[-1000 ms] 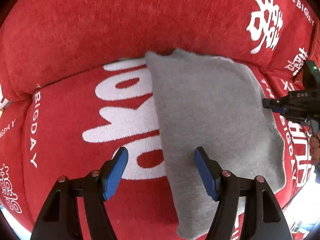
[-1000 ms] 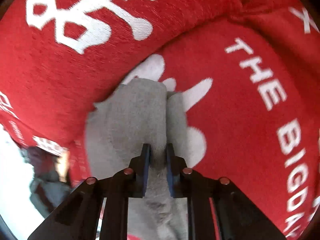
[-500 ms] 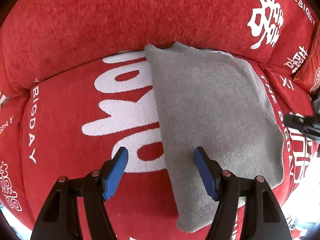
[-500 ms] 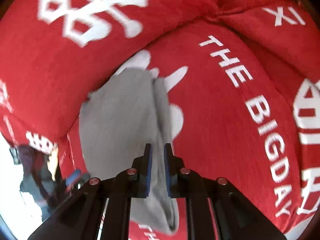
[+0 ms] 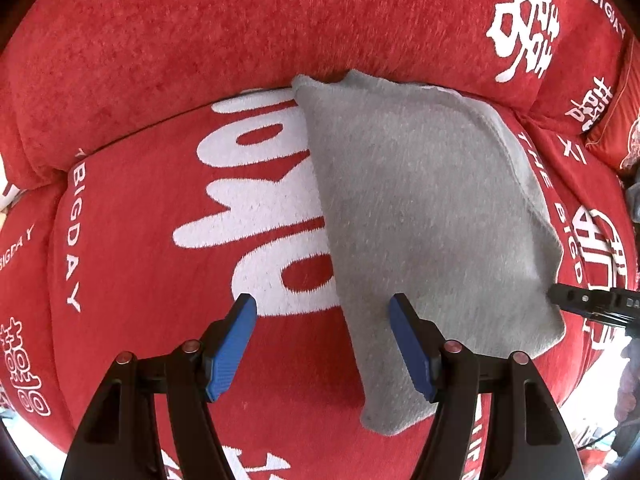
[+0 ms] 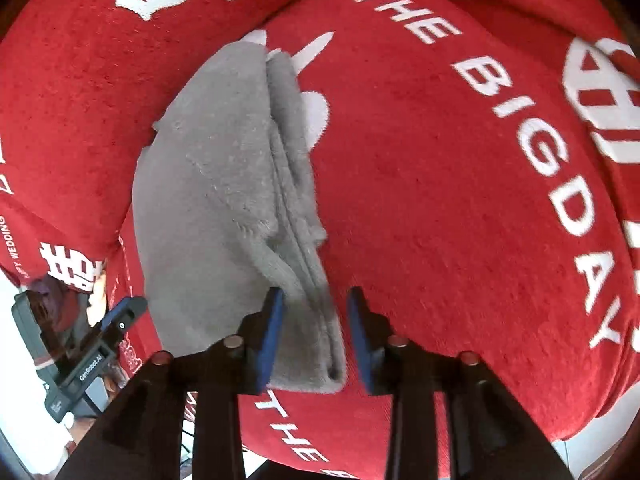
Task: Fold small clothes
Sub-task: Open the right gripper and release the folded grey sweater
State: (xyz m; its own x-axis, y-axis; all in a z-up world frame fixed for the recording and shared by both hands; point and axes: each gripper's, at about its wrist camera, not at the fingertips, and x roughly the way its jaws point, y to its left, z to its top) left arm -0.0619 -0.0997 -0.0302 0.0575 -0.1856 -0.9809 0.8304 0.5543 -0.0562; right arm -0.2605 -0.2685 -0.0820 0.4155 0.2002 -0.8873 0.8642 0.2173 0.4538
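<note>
The grey garment (image 5: 420, 208) lies folded flat on the red seat cushion (image 5: 140, 240) of a sofa, its far edge touching the base of the red back cushion (image 5: 200, 32). In the left wrist view the garment covers the right-hand part of the large white lettering (image 5: 256, 200) woven into the seat cushion; its left border runs straight from the back cushion toward the camera. In the right wrist view the stacked layers of the fold are visible along the garment's right border (image 6: 304, 184), with a stitched hem running beside them. The right gripper (image 6: 316, 332) straddles the near corner of this layered border: its jaws are opening, the fabric sits between the blue pads (image 6: 270, 332), and the right pad stands clear of the cloth. The left gripper (image 5: 320, 344) hangs above the garment's near left border with its jaws well apart and clamped on nothing; one blue pad is over the red cushion, the other over the grey fabric. White text reading "THE BIGDAY" (image 6: 520, 120) runs along the cushion to the right of the garment.
</note>
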